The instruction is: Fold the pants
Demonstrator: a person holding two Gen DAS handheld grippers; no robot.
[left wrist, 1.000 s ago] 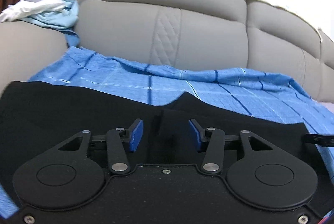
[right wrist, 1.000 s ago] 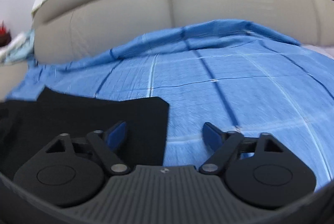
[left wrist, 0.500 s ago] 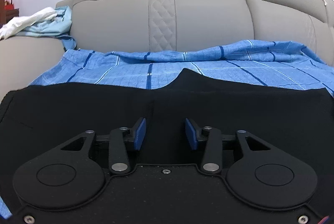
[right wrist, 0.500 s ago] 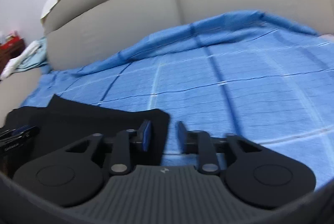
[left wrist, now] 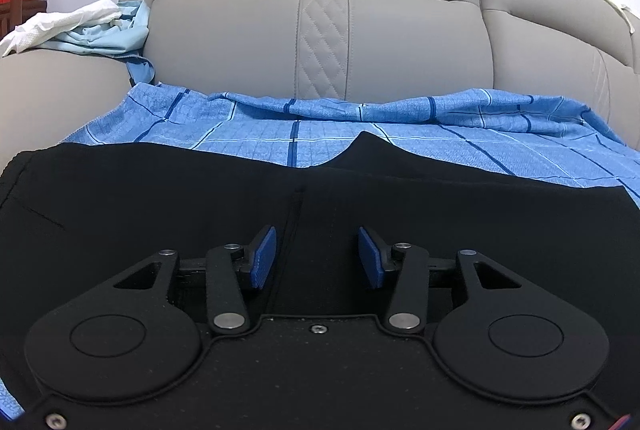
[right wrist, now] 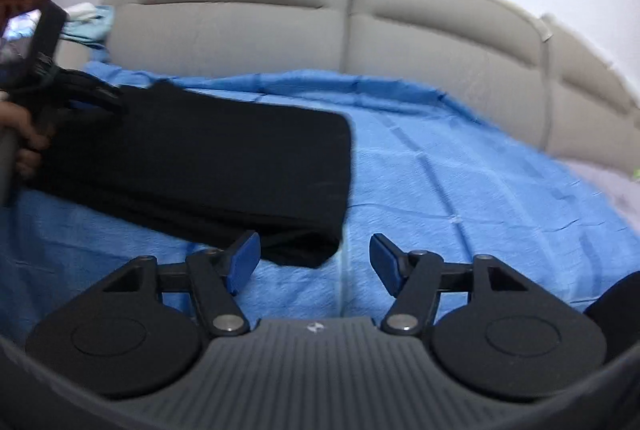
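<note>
Black pants [left wrist: 168,197] lie flat on a blue checked sheet [left wrist: 460,149] on the sofa seat. In the left wrist view my left gripper [left wrist: 316,257] is open and low over the pants, with black fabric between the blue pads; nothing is pinched. In the right wrist view the pants [right wrist: 224,165] show as a folded black strip ending near the middle. My right gripper [right wrist: 316,262] is open and empty just in front of the strip's near right corner. The left gripper [right wrist: 80,97] shows at that view's left edge, over the pants' far end.
The beige sofa backrest [left wrist: 320,41] rises behind the sheet. A pile of white and light blue cloth [left wrist: 88,25] lies on the left armrest. Blue sheet [right wrist: 480,189] spreads to the right of the pants. A dark shape [right wrist: 616,302] sits at the right edge.
My right gripper closed partway half a second ago, then opened wide and pulled back and up, so more of the pants shows. My left gripper stayed low over the pants, still open.
</note>
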